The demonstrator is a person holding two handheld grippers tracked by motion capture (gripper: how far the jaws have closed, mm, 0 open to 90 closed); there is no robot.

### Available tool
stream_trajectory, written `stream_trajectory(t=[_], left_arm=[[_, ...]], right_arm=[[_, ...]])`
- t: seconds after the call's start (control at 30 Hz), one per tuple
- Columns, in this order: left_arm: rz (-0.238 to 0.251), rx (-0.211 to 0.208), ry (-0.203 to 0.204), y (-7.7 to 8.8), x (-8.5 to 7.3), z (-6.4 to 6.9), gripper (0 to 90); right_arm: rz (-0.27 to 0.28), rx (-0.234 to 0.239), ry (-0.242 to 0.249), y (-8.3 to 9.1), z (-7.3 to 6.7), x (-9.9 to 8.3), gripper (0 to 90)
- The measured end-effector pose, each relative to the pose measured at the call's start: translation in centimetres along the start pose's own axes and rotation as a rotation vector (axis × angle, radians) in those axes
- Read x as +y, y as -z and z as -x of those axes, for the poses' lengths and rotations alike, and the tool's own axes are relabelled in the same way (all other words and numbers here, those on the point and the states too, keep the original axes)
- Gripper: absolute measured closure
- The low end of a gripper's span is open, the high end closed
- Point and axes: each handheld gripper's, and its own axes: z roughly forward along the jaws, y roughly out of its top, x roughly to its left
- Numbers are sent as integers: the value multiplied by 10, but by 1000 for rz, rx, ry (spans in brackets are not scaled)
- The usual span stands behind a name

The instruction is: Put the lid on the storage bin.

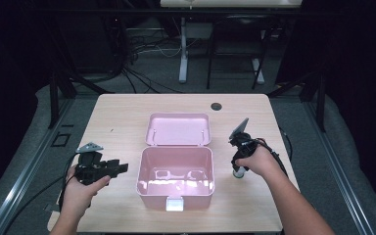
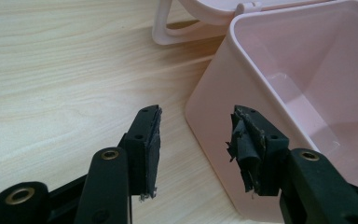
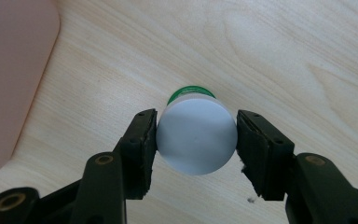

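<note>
Forearms are coming in from the near edge of the table (image 1: pixel 122 110), and you are holding a gripper in each hand. Your left gripper (image 1: pixel 120 168) is hovering near the table's near-left corner, its jaws aiming toward three o'clock at the pink box (image 1: pixel 175 177), which is sitting open in the middle of the table. In the left gripper view its fingers (image 2: pixel 148 149) are standing apart with nothing between them, and the box's rounded corner (image 2: pixel 214 107) is lying just beyond the tips, at about one o'clock, not touched.

Your right gripper (image 1: pixel 238 169) is pointing straight down at three o'clock from the box, close beside its right wall. Under it a small bottle (image 1: pixel 238 172) is standing upright on the wood. In the right gripper view you are looking down on the bottle's round white top (image 3: pixel 196 135), with a green band peeking out at twelve o'clock. The jaws are standing wide, one on each side of the bottle: the left pad (image 3: pixel 145 140) is sitting against its side, while the right pad is showing a thin gap, so whether you are really gripping it is hard to say.

Farther back, the box's lid (image 1: pixel 178 129) is lying hinged open at twelve o'clock from the box. Beyond it a dark round hole (image 1: pixel 216 105) is sitting near the table's far edge, at about one o'clock.
</note>
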Motion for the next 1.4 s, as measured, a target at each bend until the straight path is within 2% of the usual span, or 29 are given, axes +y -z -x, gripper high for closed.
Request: stream_trajectory(t=[0.13, 0.17, 0.23, 0.33, 0.9, 0.97, 1.03, 1.13, 1.2, 1.4], left_arm=[[0, 2, 0, 0, 0, 0, 526], [-1, 2, -1, 0, 0, 0, 526], [0, 4, 0, -1, 0, -1, 526], [-4, 3, 0, -1, -1, -1, 526], [-3, 3, 2, -1, -1, -2, 525], [-3, 4, 5, -1, -1, -2, 524], [-5, 3, 9, -1, -1, -3, 524], [-4, 3, 8, -1, -1, -2, 522], [-3, 4, 5, -1, -1, -2, 522], [-6, 4, 5, -2, -1, -2, 521]], right_arm=[[0, 1, 5, -3, 0, 1, 489], [-16, -9, 11, -2, 0, 2, 489], [3, -5, 13, -4, -1, 1, 490], [-18, -7, 13, -3, 0, 2, 490], [-16, -13, 17, -4, -1, 2, 502], [2, -12, 15, -4, 0, 2, 502], [-20, -16, 14, -2, 0, 2, 503], [4, -10, 6, -2, 0, 1, 503], [-12, -14, 14, 1, 1, 1, 503], [1, -16, 24, 7, -1, 0, 503]])
